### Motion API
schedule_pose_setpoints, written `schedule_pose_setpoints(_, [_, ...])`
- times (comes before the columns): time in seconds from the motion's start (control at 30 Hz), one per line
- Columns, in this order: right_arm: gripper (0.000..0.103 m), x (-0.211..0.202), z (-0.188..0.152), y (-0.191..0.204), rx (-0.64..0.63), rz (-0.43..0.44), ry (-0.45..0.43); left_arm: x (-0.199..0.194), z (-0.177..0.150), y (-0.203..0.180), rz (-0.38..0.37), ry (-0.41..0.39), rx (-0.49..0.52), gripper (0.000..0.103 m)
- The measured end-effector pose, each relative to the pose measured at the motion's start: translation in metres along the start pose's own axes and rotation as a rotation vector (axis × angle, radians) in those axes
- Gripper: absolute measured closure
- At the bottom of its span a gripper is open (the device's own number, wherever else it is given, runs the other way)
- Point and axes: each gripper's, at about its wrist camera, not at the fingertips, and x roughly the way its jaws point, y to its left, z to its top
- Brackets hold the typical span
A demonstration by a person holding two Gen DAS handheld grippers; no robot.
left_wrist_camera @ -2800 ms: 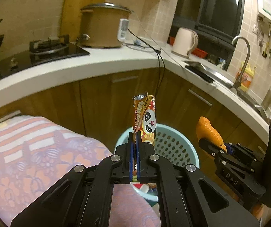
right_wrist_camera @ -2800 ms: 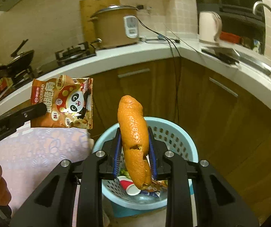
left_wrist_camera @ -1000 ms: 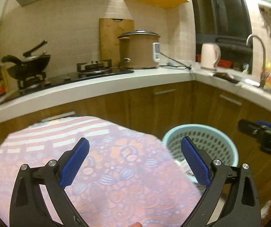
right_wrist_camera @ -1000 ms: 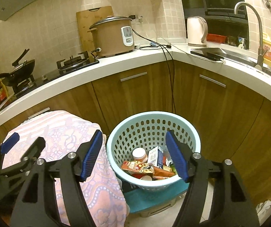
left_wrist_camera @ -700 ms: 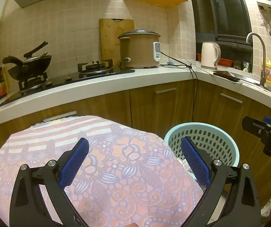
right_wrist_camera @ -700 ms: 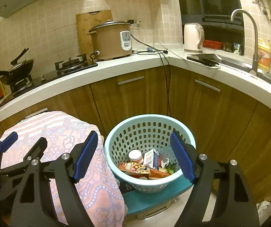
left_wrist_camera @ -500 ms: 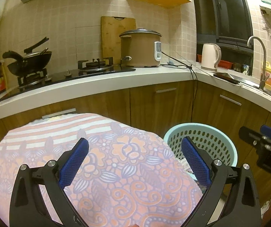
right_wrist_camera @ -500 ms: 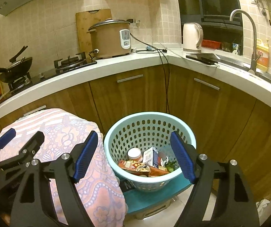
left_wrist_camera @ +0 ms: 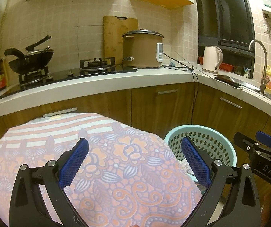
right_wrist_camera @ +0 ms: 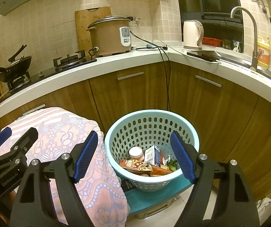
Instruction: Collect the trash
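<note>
While I am holding both tools over the kitchen floor, my left gripper (left_wrist_camera: pixel 135 151) is standing released, its blue pads (left_wrist_camera: pixel 73 162) spread wide with only the flowered pink cloth (left_wrist_camera: pixel 116 170) showing between them. My right gripper (right_wrist_camera: pixel 134 151) is likewise released; its jaws have just been opening a little further, and they are gripping nothing, the pale blue perforated basket (right_wrist_camera: pixel 150 126) merely showing in the gap between them.

The trash is lying in the bottom of that basket: a snack packet (right_wrist_camera: pixel 135 165) printed in red and orange, a small white carton (right_wrist_camera: pixel 152 155) standing behind it, a round-lidded little jar (right_wrist_camera: pixel 135 152) to the left of the carton, an orange piece (right_wrist_camera: pixel 160 170) below the packet, and some green scraps (right_wrist_camera: pixel 172 163) toward the right wall. The basket is sitting on a teal stool (right_wrist_camera: pixel 150 198) just beside the cloth-covered mound, in front of the brown cabinet doors (right_wrist_camera: pixel 131 94).

From my left camera I am seeing the same basket (left_wrist_camera: pixel 201 132) beyond the cloth's right edge, with my right gripper (left_wrist_camera: pixel 256 147) reaching in from the right margin near its rim.

On the table (right_wrist_camera: pixel 116 60) behind, a brown rice cooker (right_wrist_camera: pixel 110 36) is standing in front of a wooden chopping board (right_wrist_camera: pixel 84 22), a black cord (right_wrist_camera: pixel 165 71) is hanging down over the cabinets, and a white kettle (right_wrist_camera: pixel 192 34) is sitting near the corner.
</note>
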Motion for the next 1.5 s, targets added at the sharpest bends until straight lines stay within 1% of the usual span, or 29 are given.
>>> schedule_pose_setpoints(0.13, [0.028, -0.005, 0.002, 0.000, -0.009, -0.005, -0.017, -0.001, 0.001, 0.001, 0.000, -0.003, -0.002, 0.008])
schedule_pose_setpoints(0.27, [0.026, -0.007, 0.003, 0.001, -0.015, -0.010, -0.025, -0.001, 0.001, 0.002, -0.003, 0.001, -0.002, 0.008])
schedule_pose_setpoints(0.53, [0.025, -0.011, 0.005, -0.001, -0.014, -0.025, -0.039, -0.001, 0.002, 0.001, -0.008, 0.005, -0.005, 0.008])
schedule_pose_setpoints(0.8, [0.025, -0.005, 0.005, -0.002, -0.005, -0.029, -0.032, -0.001, 0.002, 0.002, -0.008, 0.007, -0.014, 0.008])
schedule_pose_setpoints(1.0, [0.025, -0.003, 0.002, -0.001, -0.005, -0.028, -0.022, 0.002, 0.000, 0.000, -0.005, 0.012, 0.000, 0.008])
schedule_pose_setpoints(1.5, [0.025, -0.002, 0.002, -0.002, -0.011, -0.042, -0.026, 0.002, 0.000, 0.001, -0.005, 0.013, -0.003, 0.008])
